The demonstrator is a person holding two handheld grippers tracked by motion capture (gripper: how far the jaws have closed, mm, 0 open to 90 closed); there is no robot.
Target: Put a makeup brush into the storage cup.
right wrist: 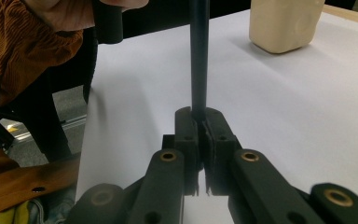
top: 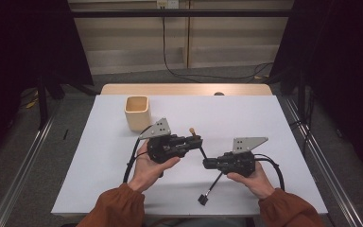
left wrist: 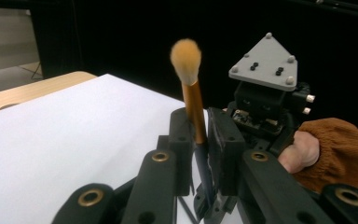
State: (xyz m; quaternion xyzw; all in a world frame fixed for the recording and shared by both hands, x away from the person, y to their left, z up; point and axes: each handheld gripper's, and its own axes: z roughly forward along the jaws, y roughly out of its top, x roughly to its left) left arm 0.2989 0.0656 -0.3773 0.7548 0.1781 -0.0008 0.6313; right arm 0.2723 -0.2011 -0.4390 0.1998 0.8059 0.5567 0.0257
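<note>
The makeup brush [left wrist: 194,109] is clamped by both tools at once: the left gripper [top: 192,140] is closed on its copper-coloured ferrule just below the bristle tuft, and the right gripper [top: 207,163] is pinched shut on the dark lower end of the handle [right wrist: 199,56], so the brush's long axis is stretched between the two, above the table. The beige square cup [top: 137,112] is set farther back on the left, nearer the left gripper. The white tabletop [top: 246,113] is ringed by black curtains and a grey floor.
</note>
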